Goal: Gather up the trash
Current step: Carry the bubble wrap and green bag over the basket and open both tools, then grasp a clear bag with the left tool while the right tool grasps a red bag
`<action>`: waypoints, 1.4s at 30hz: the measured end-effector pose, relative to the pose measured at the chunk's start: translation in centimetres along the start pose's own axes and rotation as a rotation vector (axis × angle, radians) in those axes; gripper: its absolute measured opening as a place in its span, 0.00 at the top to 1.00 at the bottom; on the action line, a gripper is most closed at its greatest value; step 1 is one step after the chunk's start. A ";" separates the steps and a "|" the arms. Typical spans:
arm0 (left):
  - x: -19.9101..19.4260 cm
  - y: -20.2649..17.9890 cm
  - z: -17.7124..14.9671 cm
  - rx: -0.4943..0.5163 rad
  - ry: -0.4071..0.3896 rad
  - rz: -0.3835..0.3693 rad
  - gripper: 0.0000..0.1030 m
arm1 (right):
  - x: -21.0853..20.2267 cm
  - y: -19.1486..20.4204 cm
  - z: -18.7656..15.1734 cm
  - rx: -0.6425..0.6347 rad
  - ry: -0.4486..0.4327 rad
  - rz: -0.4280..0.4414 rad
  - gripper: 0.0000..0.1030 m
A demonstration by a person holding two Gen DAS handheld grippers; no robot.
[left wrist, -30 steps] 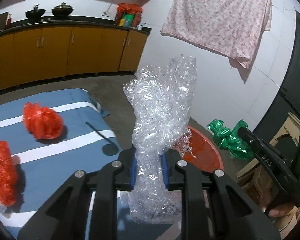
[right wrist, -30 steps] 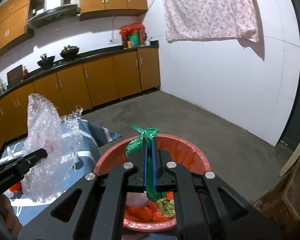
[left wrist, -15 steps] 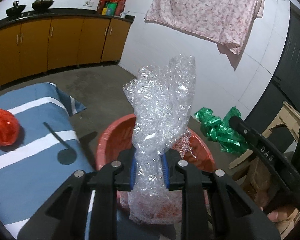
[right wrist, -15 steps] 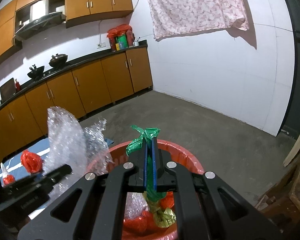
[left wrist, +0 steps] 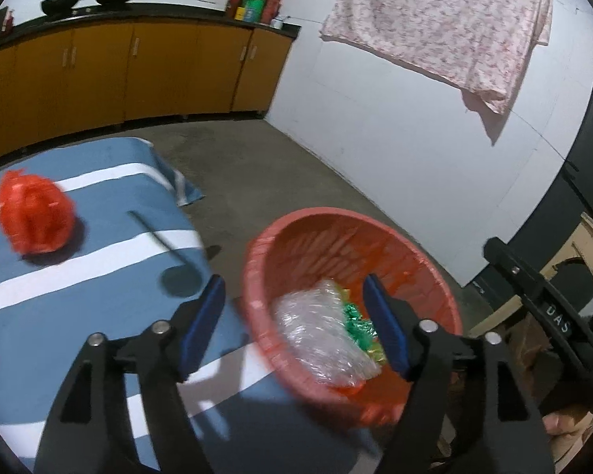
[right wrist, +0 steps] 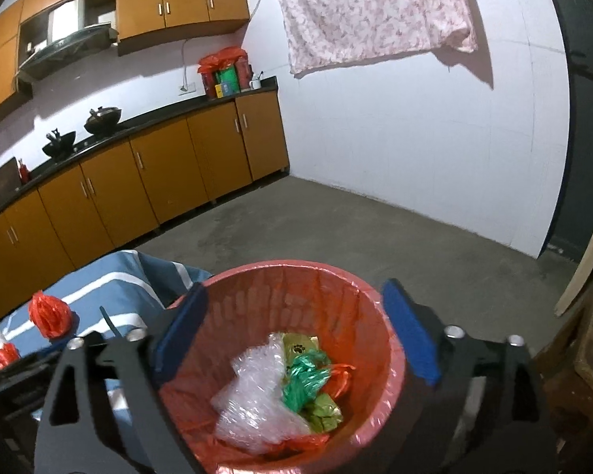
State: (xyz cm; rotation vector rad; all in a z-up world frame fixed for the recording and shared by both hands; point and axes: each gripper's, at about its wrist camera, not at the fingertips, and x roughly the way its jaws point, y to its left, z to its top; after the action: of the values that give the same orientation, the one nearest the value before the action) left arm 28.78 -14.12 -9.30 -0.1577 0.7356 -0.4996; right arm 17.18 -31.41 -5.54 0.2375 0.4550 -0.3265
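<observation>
The bubble wrap (right wrist: 257, 391) lies crumpled inside the red bin (right wrist: 391, 339), against its left side, with the green plastic bag (right wrist: 304, 379) touching it on the right and some gold-green wrappers and red plastic beneath. In the left wrist view the same bubble wrap (left wrist: 324, 335) and green plastic bag (left wrist: 355, 320) sit low in the red bin (left wrist: 280, 237), which stands on the floor just beside the table (left wrist: 110, 308) with its blue-and-white striped cloth.

Both grippers hang over the bin's mouth. The left gripper (left wrist: 292, 324) has its jaws opening, wide apart, with nothing between the pads; the wrap lies below them in the bin. The right gripper (right wrist: 292, 331) likewise has its jaws opening, spread almost the width of the bin, and nothing is pinched.

What is left to collect lies to the left, on the table: a crumpled red plastic bag (left wrist: 35, 217) well apart from the bin, seen also from the right wrist (right wrist: 49, 314), and a further red-and-white scrap (right wrist: 2, 349) at the table's near-left edge. A dark ladle (left wrist: 170, 264) rests between the red bag and the bin. The left gripper is the nearer to that bag and would likely reach leftward and away from the bin for it.
</observation>
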 end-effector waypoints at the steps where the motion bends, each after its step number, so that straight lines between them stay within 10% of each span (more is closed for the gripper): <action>1: -0.7 0.3 -0.4 0.000 -0.006 0.016 0.23 | -0.3 0.3 -0.2 -0.012 0.002 0.001 0.10; 21: -20.0 18.0 -6.3 -0.202 -0.145 0.597 0.11 | -3.2 11.2 -3.6 -0.169 0.064 0.192 0.06; 29: -18.8 25.3 -5.5 -0.402 -0.085 0.549 0.29 | -4.0 15.7 -4.9 -0.306 0.059 0.231 0.06; 36: -16.3 25.6 -6.0 -0.395 -0.017 0.511 0.33 | -3.4 17.3 -5.5 -0.325 0.077 0.243 0.06; 42: -14.4 25.3 -6.1 -0.375 0.035 0.496 0.56 | -3.5 18.8 -6.2 -0.344 0.089 0.268 0.06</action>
State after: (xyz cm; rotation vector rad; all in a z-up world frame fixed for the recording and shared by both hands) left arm 25.17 15.16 -12.91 -0.3066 0.8645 0.1118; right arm 18.51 -11.41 -6.45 -0.0236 0.5520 0.0273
